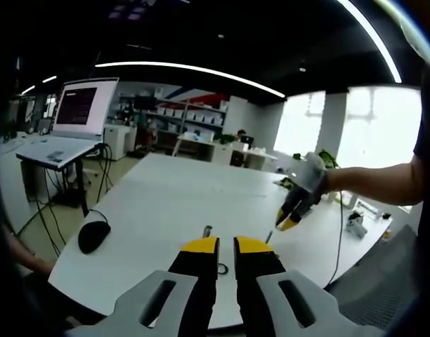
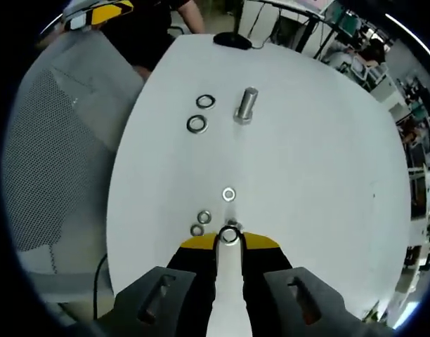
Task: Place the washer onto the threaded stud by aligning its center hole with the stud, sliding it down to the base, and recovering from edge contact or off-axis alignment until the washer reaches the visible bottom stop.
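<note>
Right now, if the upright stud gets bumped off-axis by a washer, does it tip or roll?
Likely tips: the stud stands free on the white table, tall and narrow. Once down, its round body would probably roll. Looks like stiff metal, so no flex.

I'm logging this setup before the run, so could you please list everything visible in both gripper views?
Round white table: one, carrying all the small parts.
Upright silver threaded metal stud: one, far half of the table, bare.
Large silver metal washers: two, flat beside the stud.
Small silver metal washers: three loose, near the right gripper.
Small silver washer at the right gripper's tips: one; whether it is pinched is unclear.
Black computer mouse: one, on the table edge.
Open white laptop: one, on a side desk.
Grey mesh chair: one, beside the table.
Left gripper: black jaws, yellow tips, nearly closed.
Right gripper: black jaws, yellow tips.
Person's forearm: one, holding the right gripper.
</note>
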Action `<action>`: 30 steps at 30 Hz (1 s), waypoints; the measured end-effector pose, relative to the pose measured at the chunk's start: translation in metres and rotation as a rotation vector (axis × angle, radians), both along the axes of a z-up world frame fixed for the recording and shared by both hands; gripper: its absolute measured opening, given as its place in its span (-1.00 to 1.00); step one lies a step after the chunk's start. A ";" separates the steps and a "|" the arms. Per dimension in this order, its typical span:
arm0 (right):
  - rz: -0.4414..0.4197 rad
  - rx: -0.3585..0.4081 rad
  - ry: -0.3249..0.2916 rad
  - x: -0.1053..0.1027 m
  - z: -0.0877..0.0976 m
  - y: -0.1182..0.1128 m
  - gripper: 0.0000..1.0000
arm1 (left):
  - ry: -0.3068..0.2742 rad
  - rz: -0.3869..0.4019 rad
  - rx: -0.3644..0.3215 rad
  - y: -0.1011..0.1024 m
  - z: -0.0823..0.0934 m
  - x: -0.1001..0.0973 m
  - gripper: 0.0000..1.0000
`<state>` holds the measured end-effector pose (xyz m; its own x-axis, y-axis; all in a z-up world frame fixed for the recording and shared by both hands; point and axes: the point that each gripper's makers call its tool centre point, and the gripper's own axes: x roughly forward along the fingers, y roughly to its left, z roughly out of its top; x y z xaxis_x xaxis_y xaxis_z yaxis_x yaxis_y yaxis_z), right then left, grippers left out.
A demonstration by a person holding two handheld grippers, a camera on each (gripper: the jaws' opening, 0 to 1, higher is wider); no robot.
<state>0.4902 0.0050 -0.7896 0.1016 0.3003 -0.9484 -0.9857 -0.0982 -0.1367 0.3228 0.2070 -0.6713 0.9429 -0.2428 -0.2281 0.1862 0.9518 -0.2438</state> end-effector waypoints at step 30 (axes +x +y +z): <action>-0.049 -0.006 -0.006 0.009 -0.019 0.005 -0.72 | 0.012 -0.004 0.007 0.000 -0.002 0.000 -0.88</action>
<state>0.4988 0.0096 -0.8082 0.1220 0.2888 -0.9496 -0.9885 -0.0511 -0.1425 0.3228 0.2069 -0.6735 0.9391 -0.2448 -0.2412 0.1869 0.9528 -0.2393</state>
